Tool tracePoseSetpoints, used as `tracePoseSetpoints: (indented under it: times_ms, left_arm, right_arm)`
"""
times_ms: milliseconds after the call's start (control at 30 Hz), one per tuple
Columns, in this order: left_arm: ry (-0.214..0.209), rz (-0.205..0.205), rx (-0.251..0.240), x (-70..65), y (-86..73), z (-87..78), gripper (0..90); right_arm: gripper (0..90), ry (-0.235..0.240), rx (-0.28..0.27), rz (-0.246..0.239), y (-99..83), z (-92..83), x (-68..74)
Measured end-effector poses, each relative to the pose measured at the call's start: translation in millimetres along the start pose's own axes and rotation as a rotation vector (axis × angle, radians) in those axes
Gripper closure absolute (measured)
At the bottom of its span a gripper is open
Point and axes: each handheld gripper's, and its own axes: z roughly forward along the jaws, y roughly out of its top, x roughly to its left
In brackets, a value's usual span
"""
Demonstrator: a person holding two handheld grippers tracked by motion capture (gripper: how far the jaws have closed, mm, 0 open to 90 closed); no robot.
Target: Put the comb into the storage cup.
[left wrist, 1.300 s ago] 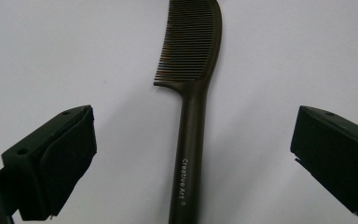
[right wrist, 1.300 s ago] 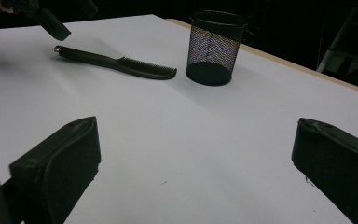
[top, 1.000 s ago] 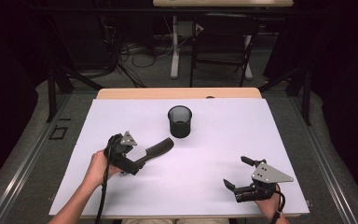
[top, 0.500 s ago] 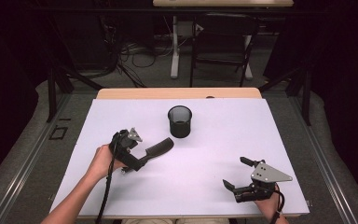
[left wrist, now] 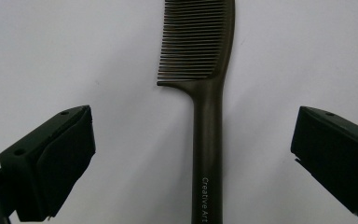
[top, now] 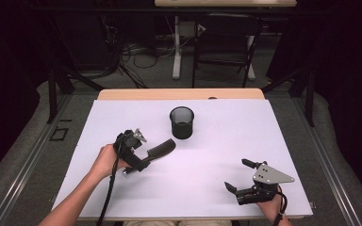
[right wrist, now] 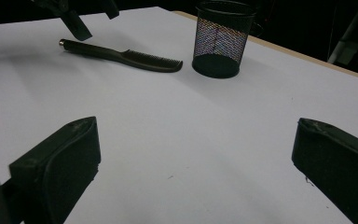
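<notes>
A dark comb (top: pixel 161 149) lies flat on the white table, its teeth end pointing toward the black mesh cup (top: pixel 182 122). My left gripper (top: pixel 134 159) hovers over the comb's handle end, open. In the left gripper view the comb handle (left wrist: pixel 208 154) runs up between the two wide-apart jaws without touching either, and the teeth (left wrist: pixel 191 42) lie beyond them. My right gripper (top: pixel 236 174) rests open near the table's front right with nothing in it. From the right gripper (right wrist: pixel 196 135) view, the comb (right wrist: pixel 121 56) and the cup (right wrist: pixel 221 39) lie far ahead.
The white table top (top: pixel 226 141) has a wooden strip (top: pixel 179 94) along its far edge. Beyond it are a chair, table legs and cables on the floor (top: pixel 136 52). The left gripper's jaws (right wrist: pixel 74 23) show at the top left of the right gripper view.
My left gripper has shifted a little to the right, farther over the comb's handle. The comb, the cup and the right gripper have stayed where they were.
</notes>
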Motion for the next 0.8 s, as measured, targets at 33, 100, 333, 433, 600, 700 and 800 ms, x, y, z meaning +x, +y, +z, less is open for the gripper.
tracePoseSetpoints:
  times_ms: [33, 100, 333, 433, 600, 700, 800]
  left_arm:
    - [-0.001, 0.009, 0.009, 0.5, 0.8, -0.1, 0.0]
    - [-0.001, 0.009, 0.011, 1.1, 2.6, 1.0, 0.0]
    - [-0.005, 0.017, 0.035, 1.1, 9.2, 5.4, 0.0]
    - [-0.004, 0.016, 0.046, 0.6, 11.5, 8.3, 0.0]
    - [-0.012, 0.013, 0.067, 0.8, 14.5, 12.7, 0.1]
    - [-0.013, 0.019, 0.078, -0.4, 15.7, 14.7, 0.4]
    - [-0.019, 0.027, 0.089, -1.0, 17.2, 15.8, 3.1]
  right_arm:
    - [0.7, 0.000, -0.001, 0.002, 0.1, -0.1, 0.1]
    - [0.7, 0.001, 0.001, 0.003, 0.0, -0.1, -0.1]
    - [0.7, 0.005, 0.000, 0.003, 0.2, 0.4, 0.5]
    - [0.7, 0.009, 0.003, 0.000, 0.5, 0.5, 1.0]
    - [0.7, 0.013, 0.005, 0.000, 0.6, 1.1, 1.3]
    - [0.7, 0.015, 0.004, -0.002, 0.9, 0.6, 2.0]
    - [0.7, 0.020, 0.006, 0.000, 0.7, 1.5, 1.7]
